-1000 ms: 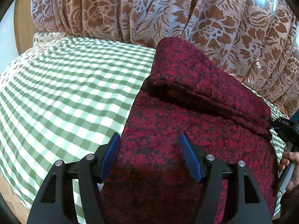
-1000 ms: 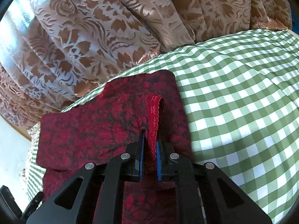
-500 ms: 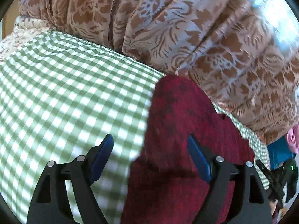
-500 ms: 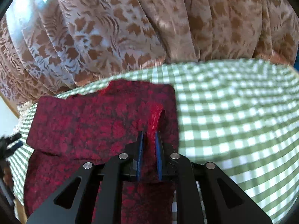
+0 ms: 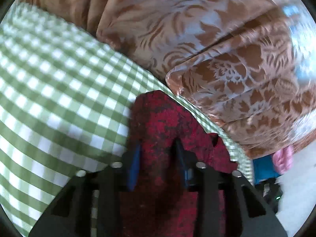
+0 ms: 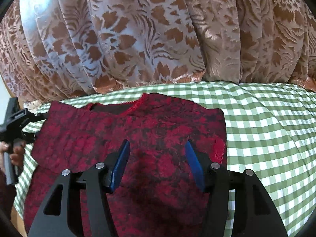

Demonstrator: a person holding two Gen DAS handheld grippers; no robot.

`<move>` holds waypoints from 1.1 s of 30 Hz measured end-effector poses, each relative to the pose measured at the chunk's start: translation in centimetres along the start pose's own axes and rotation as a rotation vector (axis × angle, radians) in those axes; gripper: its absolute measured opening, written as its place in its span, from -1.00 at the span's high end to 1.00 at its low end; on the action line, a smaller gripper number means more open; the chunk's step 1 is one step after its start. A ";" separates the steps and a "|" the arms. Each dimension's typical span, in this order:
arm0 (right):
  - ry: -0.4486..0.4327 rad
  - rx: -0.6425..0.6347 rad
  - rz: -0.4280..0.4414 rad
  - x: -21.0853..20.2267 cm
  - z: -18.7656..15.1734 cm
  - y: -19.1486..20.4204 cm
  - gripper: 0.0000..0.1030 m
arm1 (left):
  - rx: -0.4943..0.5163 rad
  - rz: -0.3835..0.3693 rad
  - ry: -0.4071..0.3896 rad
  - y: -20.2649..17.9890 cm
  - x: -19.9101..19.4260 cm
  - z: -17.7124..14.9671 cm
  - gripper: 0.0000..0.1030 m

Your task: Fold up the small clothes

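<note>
left wrist view, left to right. green-and-white checked cloth [image 5: 59,90] covers the surface from 7 o'clock to 11 o'clock. whether it lies on a bed or a table cannot be told. the red-and-black patterned garment [image 5: 164,122] lies on this cloth, from centre to 6 o'clock. the left tongs [image 5: 158,154] sit over the garment near its upper corner. the jaws are closing, with red fabric between the blue pads [image 5: 134,165]. blur hides whether the pads press the fabric. a brown floral curtain [image 5: 217,49] fills 12 o'clock to 3 o'clock. a blue item [image 5: 262,167] and a pink item [image 5: 282,158] sit at 4 o'clock, too blurred to identify.

right wrist view, left to right. at 9 o'clock a hand [image 6: 16,154] holds the handle of the other black tool. the garment [image 6: 118,130] lies flat at centre, neckline toward 12 o'clock, with a folded layer on its left part. the right tongs [image 6: 157,158] are above it. the jaws are opening, and the pads [image 6: 120,165] stand clear of the fabric, gripping nothing. the checked cloth [image 6: 266,138] extends to 3 o'clock. the curtain [image 6: 158,35] hangs across the top.
</note>
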State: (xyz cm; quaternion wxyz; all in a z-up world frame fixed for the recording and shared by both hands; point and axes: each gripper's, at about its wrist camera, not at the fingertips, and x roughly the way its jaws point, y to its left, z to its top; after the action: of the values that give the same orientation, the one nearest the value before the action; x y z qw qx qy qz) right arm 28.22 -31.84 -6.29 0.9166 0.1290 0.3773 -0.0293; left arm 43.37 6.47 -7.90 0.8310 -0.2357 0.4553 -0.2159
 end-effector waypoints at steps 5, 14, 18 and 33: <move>0.052 -0.036 -0.062 2.4 -2.1 -0.3 -0.11 | 0.302 0.364 -0.090 -4.4 0.9 -2.3 0.52; 0.023 -0.056 -0.087 3.1 -2.9 -0.1 -0.14 | 0.378 0.647 -0.197 -5.9 2.3 -4.0 0.08; 0.018 -0.051 -0.082 3.0 -2.9 -0.2 -0.14 | 0.363 0.598 -0.290 -7.4 -2.2 -6.4 0.11; 0.009 -0.042 -0.074 2.7 -2.6 -0.2 -0.14 | 0.457 0.630 -0.189 -7.8 1.7 -12.3 0.05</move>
State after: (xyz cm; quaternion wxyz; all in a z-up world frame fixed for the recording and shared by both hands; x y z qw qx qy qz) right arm 28.31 -31.23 -9.98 0.9156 0.0961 0.3865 -0.0545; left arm 32.57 -3.11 -10.26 0.9257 0.0875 0.3672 -0.0234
